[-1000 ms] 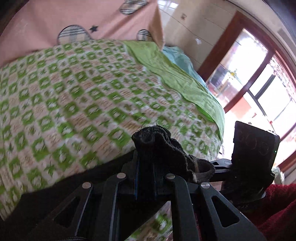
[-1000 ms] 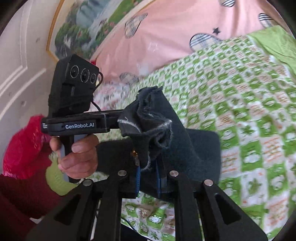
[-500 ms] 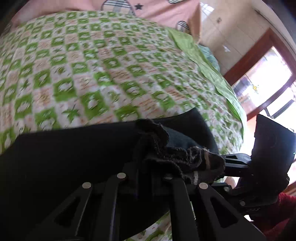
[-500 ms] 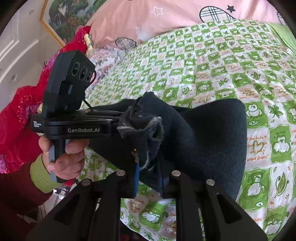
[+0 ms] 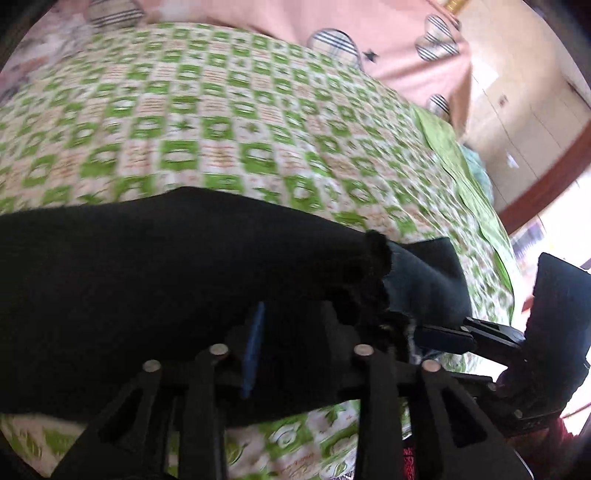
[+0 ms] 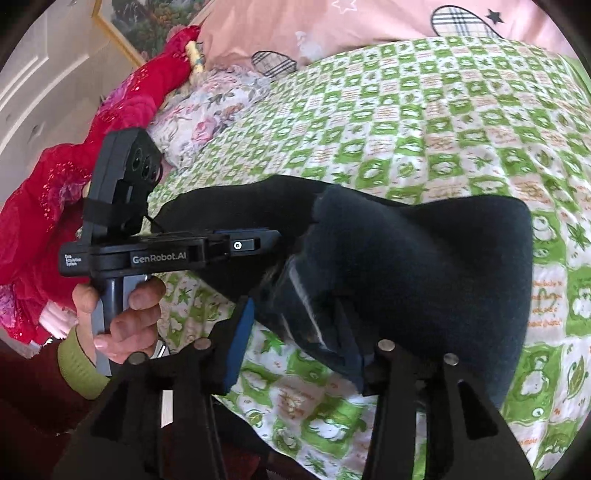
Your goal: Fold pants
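The dark pants (image 6: 424, 266) lie folded on the bed, spread over the green-and-white checked bedspread (image 6: 461, 122), a thick bundle near the bed's edge. The right hand-held gripper (image 6: 295, 332) has just been opening its jaws, and now they stand parted: the blue pad on one side is clear of the cloth, while the frayed hem of the pants sits between them, leaning against the other finger. Over on the left, the left hand-held gripper (image 5: 291, 325) has just been opening too; its blue pad shows bare with dark fabric lying loose between the fingers, and nothing is pinched. A hand (image 6: 122, 314) in a green cuff grips that left tool's handle. Pink pillows (image 5: 369, 33) sit at the head of the bed, with a red garment (image 6: 48, 206) heaped beside it.
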### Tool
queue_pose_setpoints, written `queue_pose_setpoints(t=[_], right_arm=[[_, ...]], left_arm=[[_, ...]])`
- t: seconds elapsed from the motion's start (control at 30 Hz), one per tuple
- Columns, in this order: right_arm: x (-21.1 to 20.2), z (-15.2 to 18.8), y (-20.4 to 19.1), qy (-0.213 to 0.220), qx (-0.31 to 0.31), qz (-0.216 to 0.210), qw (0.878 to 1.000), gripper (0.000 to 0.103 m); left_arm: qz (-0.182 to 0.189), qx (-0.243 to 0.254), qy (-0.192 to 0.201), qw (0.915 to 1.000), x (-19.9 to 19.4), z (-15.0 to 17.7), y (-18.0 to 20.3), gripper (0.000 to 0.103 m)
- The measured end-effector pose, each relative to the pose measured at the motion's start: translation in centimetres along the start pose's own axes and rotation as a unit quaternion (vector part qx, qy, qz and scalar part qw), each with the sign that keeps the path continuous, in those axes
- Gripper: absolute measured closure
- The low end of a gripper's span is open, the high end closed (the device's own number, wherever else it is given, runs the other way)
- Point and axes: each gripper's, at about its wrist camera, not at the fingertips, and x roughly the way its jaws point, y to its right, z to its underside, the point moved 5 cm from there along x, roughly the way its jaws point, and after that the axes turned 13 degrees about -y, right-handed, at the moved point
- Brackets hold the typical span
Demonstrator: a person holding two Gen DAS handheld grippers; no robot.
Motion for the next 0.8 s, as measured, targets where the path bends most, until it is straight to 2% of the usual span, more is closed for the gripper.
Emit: queue_pose_setpoints(t=[0.1,0.17,0.23,0.4,0.67,0.8], right_arm=[[-0.1,-0.6,-0.8,-0.002,-0.014,-0.01,1.0,0.056],[-0.2,-1.2,-1.4,-0.001,-0.027,-0.01,1.0,0.056],[-0.2,-1.9,-1.7,0.0,-0.034,-0.011,0.999,0.056],[-0.2,-3.7,-2.9,0.004,-0.053,-0.018,0.998,0.056],[1.1,-6.4,-5.8,-0.009,-0.095,-0.036,0.995,0.054],[2.4,-7.6,-7.4,-0.022,-0.115,-0.048,0.992,0.053]], left_arm=[[-0.017,-0.028,0.013,0.9994,-1.2,0.9,-1.3,0.065],[-0.034,-0.051,0.022,0.9979,-2.0,1.4,-2.3,0.058],[-0.041,-0.079,0.034,0.9954,-2.9,1.9,-3.3,0.051],[-0.064,-0.135,0.057,0.9872,-5.0,3.6,-5.3,0.044],[-0.08,-0.226,0.08,0.9675,-8.4,7.3,-9.7,0.035],[-0.062,-0.294,0.093,0.9493,-10.2,9.6,-13.3,0.035]])
